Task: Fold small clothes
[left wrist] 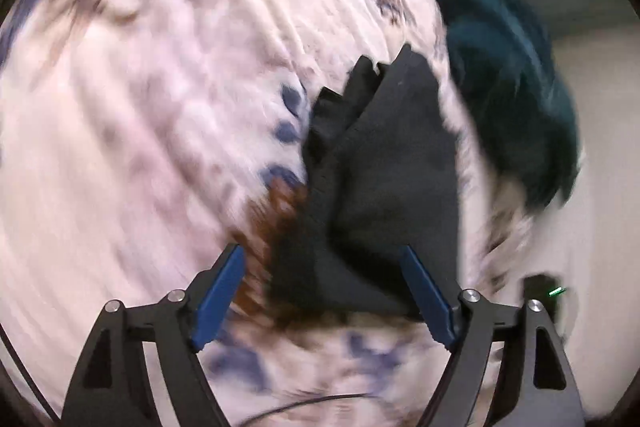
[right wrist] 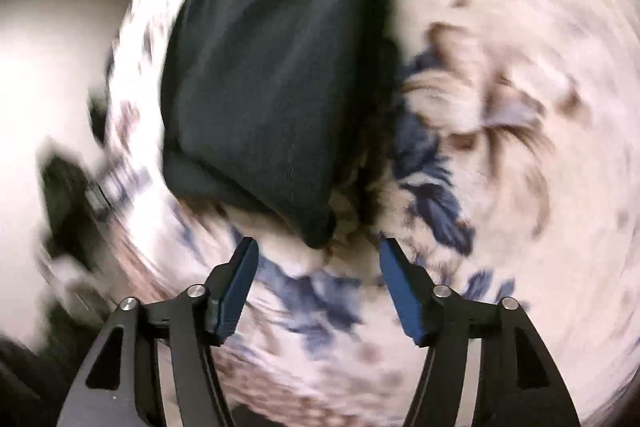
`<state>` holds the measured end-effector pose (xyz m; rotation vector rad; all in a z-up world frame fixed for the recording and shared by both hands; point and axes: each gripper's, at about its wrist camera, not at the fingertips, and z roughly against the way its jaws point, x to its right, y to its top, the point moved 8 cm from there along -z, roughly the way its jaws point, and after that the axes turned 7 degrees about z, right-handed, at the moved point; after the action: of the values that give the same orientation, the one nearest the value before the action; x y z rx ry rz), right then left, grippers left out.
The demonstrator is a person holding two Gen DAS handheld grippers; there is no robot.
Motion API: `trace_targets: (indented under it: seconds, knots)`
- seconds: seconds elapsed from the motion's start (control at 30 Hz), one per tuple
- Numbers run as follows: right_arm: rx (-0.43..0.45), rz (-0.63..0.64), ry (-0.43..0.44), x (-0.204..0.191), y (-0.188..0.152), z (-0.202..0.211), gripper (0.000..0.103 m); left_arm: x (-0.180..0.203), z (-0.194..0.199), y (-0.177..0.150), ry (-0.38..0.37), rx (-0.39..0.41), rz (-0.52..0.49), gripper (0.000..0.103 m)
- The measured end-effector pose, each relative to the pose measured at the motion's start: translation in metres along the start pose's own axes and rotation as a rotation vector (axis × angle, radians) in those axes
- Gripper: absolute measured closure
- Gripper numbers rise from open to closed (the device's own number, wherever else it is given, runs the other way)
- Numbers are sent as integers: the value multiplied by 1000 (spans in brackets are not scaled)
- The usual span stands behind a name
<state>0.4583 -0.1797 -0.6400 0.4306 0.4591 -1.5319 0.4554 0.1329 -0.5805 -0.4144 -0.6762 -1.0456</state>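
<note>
A small black garment [left wrist: 380, 179] lies bunched on a white bedspread [left wrist: 160, 127] with blue and brown flowers. In the left wrist view it sits just ahead of my left gripper [left wrist: 324, 253], which is open, its blue fingers [left wrist: 222, 291] on either side of the cloth's near edge with nothing clamped. In the right wrist view a dark folded cloth [right wrist: 272, 67] lies ahead and slightly left of my right gripper [right wrist: 316, 247], which is open and empty, a corner of the cloth close to its fingertips. Both views are motion-blurred.
A dark teal cloth heap [left wrist: 516, 87] lies at the bed's right edge beyond the black garment. A small black device [left wrist: 540, 291] with a green light sits low on the right. Another black object [right wrist: 68, 187] shows at the left of the right wrist view.
</note>
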Motion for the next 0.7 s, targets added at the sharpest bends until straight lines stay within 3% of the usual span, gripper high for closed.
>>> trace_targets:
  seconds: [0.07,0.1,0.2,0.33,0.47,0.6,0.63,0.67,0.7]
  knots:
    - [61,-86,28,10,10,13,17,0,-8,-14,-84,3,143,21]
    - [92,-113,39,14,20,18,16,2,-17,-21,-133,-5,209,20]
    - [150,-150,55,16,56,22,15,14,-62,-42,-178,-40,335,20]
    - [189,-123,88,24,133,9,15,12,-93,-45,-143,-1,390,20]
    - [137,-107,119,41,214,-27,15,-3,-105,-42,-137,58,475,20]
    - [65,-114,179,50,252,-64,15,-10,-105,-34,-138,129,530,20]
    - [89,-90,176,46,255,-65,35,-7,-105,-33,-126,142,522,20]
    - [94,-72,174,41,254,-68,75,-4,-105,-30,-119,148,505,20]
    - [95,-104,173,41,250,-68,76,-2,-104,-29,-112,150,488,20]
